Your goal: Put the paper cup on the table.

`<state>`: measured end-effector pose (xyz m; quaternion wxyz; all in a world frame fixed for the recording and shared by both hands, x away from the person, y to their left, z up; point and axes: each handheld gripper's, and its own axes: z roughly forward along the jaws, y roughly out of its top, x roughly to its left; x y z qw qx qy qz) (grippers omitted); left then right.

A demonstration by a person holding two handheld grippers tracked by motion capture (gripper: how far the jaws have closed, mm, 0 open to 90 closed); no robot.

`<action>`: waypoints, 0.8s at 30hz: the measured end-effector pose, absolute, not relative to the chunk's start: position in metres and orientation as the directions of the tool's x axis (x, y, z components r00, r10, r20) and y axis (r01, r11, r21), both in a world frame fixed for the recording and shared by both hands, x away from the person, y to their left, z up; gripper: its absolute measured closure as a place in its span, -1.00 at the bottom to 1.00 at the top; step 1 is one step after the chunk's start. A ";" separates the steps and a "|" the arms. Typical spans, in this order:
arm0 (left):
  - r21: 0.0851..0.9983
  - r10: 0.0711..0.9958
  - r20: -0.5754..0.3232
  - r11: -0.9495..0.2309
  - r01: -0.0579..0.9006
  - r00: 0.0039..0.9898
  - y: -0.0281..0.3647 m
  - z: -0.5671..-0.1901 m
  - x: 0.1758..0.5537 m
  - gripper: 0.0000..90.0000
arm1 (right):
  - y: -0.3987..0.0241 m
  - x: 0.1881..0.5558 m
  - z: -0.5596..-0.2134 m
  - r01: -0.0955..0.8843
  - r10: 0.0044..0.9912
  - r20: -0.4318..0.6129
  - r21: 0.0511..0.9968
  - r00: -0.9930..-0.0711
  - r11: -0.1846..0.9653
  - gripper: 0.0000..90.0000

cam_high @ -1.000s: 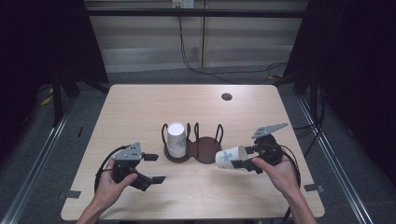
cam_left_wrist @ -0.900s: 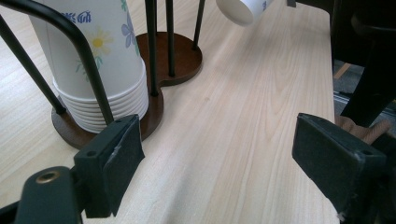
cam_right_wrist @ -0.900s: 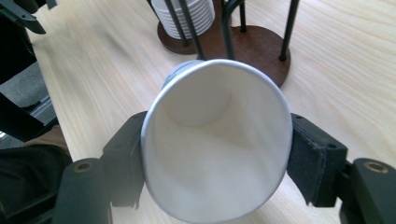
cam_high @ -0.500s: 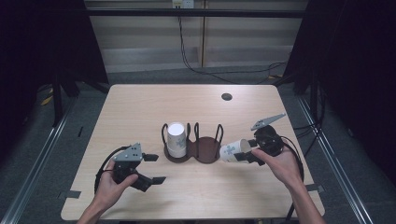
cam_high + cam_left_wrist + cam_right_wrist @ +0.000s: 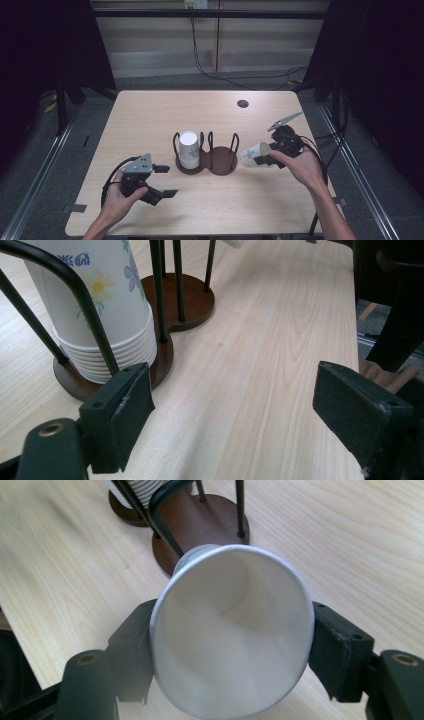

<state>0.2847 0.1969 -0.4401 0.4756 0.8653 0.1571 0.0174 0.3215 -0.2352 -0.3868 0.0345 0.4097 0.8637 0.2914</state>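
Note:
A brown two-well cup holder (image 5: 221,161) with black wire loops stands mid-table. Its left well holds an upside-down stack of flowered paper cups (image 5: 189,149); the right well is bare. My right gripper (image 5: 264,156) hovers just right of the holder, shut on a single paper cup (image 5: 250,155) that lies sideways, base toward the holder. In the right gripper view the pads squeeze the cup (image 5: 230,630) near its rim, with the holder (image 5: 200,525) beyond. My left gripper (image 5: 166,180) rests open at the front left, pointing at the stack (image 5: 100,305) and holder (image 5: 192,300).
A small dark round hole (image 5: 243,103) sits near the table's far edge. Black cables trail from both grippers and off the table's sides. Metal rails run along the floor on either side of the table (image 5: 150,115).
My right gripper has carried the cup a little to the right, up and away from the front edge. The left gripper has stayed where it was.

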 end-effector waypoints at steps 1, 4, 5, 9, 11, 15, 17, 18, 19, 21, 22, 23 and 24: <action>0.828 0.290 -0.118 -0.499 0.255 0.950 0.197 -0.440 0.285 -0.64 | -0.235 0.323 -0.387 0.688 0.728 0.177 0.527 -0.663 0.499 -0.37; 0.834 0.282 -0.114 -0.494 0.246 0.953 0.197 -0.440 0.284 -0.64 | -0.235 0.328 -0.386 0.691 0.726 0.183 0.522 -0.663 0.499 -0.37; 0.833 0.281 -0.116 -0.495 0.247 0.953 0.197 -0.440 0.284 -0.64 | -0.235 0.330 -0.385 0.694 0.730 0.180 0.518 -0.659 0.499 -0.37; 0.830 0.279 -0.111 -0.502 0.244 0.954 0.197 -0.440 0.284 -0.64 | -0.233 0.336 -0.383 0.699 0.735 0.167 0.501 -0.658 0.511 -0.37; 0.831 0.281 -0.114 -0.499 0.247 0.953 0.197 -0.440 0.284 -0.64 | -0.232 0.339 -0.381 0.704 0.737 0.168 0.488 -0.655 0.515 -0.37; 0.841 0.274 -0.125 -0.481 0.248 0.954 0.198 -0.439 0.284 -0.64 | -0.230 0.345 -0.383 0.713 0.735 0.176 0.465 -0.655 0.524 -0.37; 0.840 0.281 -0.117 -0.483 0.246 0.953 0.199 -0.439 0.285 -0.64 | -0.229 0.348 -0.385 0.720 0.740 0.173 0.451 -0.650 0.527 -0.37; 0.841 0.281 -0.122 -0.481 0.250 0.952 0.199 -0.439 0.285 -0.64 | -0.229 0.349 -0.386 0.721 0.740 0.172 0.445 -0.651 0.531 -0.37; 0.837 0.281 -0.111 -0.491 0.242 0.953 0.199 -0.439 0.285 -0.64 | -0.229 0.351 -0.386 0.727 0.746 0.167 0.438 -0.644 0.529 -0.37; 0.832 0.277 -0.117 -0.497 0.246 0.954 0.198 -0.441 0.285 -0.64 | -0.229 0.353 -0.387 0.729 0.747 0.165 0.428 -0.644 0.534 -0.37; 0.829 0.265 -0.119 -0.503 0.242 0.957 0.198 -0.442 0.285 -0.64 | -0.230 0.355 -0.387 0.732 0.749 0.167 0.429 -0.641 0.530 -0.37; 0.828 0.260 -0.120 -0.506 0.241 0.958 0.198 -0.442 0.285 -0.64 | -0.230 0.356 -0.387 0.732 0.751 0.167 0.432 -0.639 0.527 -0.37; 0.828 0.260 -0.121 -0.506 0.242 0.958 0.198 -0.442 0.286 -0.64 | -0.230 0.356 -0.388 0.731 0.751 0.165 0.433 -0.639 0.527 -0.38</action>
